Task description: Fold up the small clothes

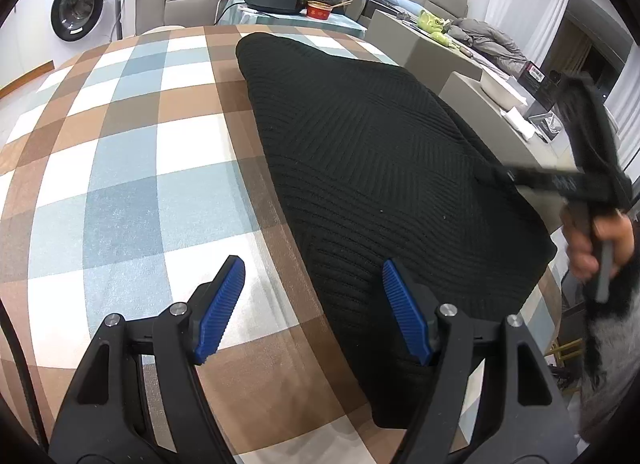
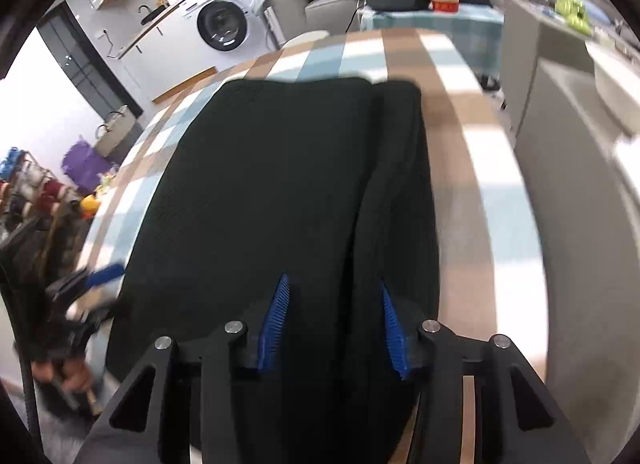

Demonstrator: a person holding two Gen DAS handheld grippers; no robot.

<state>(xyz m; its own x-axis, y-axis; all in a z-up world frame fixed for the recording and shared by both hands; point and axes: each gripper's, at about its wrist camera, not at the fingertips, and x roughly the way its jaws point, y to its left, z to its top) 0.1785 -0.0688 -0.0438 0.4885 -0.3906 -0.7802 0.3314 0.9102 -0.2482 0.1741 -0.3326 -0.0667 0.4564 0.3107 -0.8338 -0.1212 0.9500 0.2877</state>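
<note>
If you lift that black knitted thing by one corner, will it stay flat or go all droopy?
Probably droopy: the black knit garment is soft ribbed fabric with a layer already folded over. It likely won't slide much on the fuzzy checked cloth. Both the left gripper and right gripper are open.

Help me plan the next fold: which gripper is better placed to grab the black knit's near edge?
Probably the left gripper: its open jaws straddle the black knit's side edge near the hem. The right gripper hangs over the cloth's middle, jaws open.
</note>
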